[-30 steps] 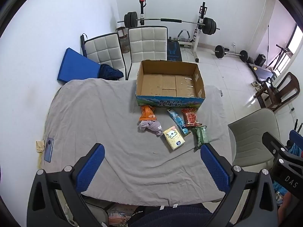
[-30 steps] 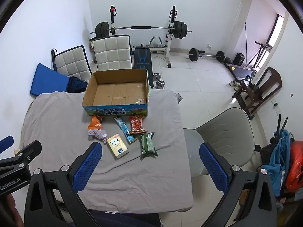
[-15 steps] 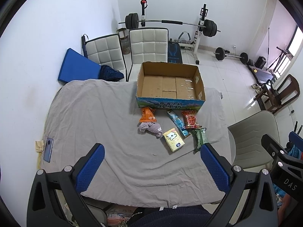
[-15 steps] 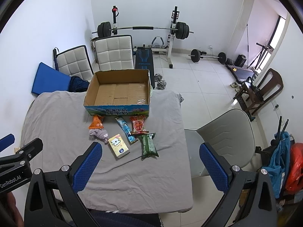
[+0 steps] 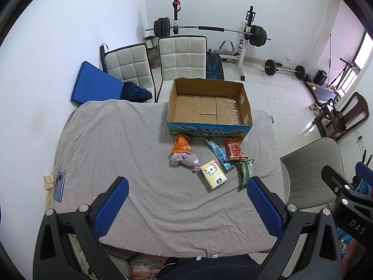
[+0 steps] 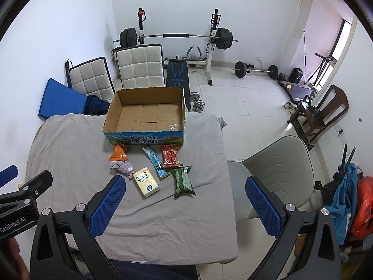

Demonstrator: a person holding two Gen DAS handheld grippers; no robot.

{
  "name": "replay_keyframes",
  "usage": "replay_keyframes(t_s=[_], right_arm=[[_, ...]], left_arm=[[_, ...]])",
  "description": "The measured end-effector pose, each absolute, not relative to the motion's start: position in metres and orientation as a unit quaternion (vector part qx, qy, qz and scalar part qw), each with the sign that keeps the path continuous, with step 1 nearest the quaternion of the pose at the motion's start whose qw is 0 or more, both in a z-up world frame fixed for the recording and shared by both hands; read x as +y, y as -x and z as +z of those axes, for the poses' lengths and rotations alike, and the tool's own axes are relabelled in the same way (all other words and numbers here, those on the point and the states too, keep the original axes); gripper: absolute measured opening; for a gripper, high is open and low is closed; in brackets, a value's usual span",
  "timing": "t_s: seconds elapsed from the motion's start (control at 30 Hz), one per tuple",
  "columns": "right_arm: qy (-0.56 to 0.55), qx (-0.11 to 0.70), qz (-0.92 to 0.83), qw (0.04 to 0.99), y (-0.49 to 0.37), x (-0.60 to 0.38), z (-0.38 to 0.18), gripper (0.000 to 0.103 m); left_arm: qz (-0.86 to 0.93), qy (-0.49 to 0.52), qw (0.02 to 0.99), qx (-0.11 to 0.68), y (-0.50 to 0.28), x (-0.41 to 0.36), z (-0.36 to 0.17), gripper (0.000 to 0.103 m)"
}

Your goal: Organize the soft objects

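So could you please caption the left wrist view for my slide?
Open left gripper above six soft items beside an empty cardboard box.

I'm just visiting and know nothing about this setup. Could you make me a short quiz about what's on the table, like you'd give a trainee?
1. True or false: the cardboard box already holds some packets.
2. Which item lies nearest the green packet? A) orange packet B) red packet C) phone
3. What is each tool, left tool and right tool, holding?

Key:
1. False; only its bare cardboard floor shows.
2. B; the red packet sits just beyond the green one's far end.
3. Nothing; both stand open above the near part of the grey cloth.
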State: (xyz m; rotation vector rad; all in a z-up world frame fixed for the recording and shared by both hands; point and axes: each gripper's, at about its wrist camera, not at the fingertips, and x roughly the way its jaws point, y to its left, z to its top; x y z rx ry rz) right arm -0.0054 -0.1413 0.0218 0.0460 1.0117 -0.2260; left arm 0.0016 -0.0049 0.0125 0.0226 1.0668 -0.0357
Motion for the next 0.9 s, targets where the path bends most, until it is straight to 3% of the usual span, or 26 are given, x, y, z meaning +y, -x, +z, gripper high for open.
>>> replay_keyframes(t_s=[0.9], right_arm=[[-0.024,0.479,-0.107,0.871,0.0029,-0.1409,0.0244,0.103]], left_arm=[[-0.018,-0.012,0.862,0.507,-0.0059,-0.0066,0.0157,0.103]])
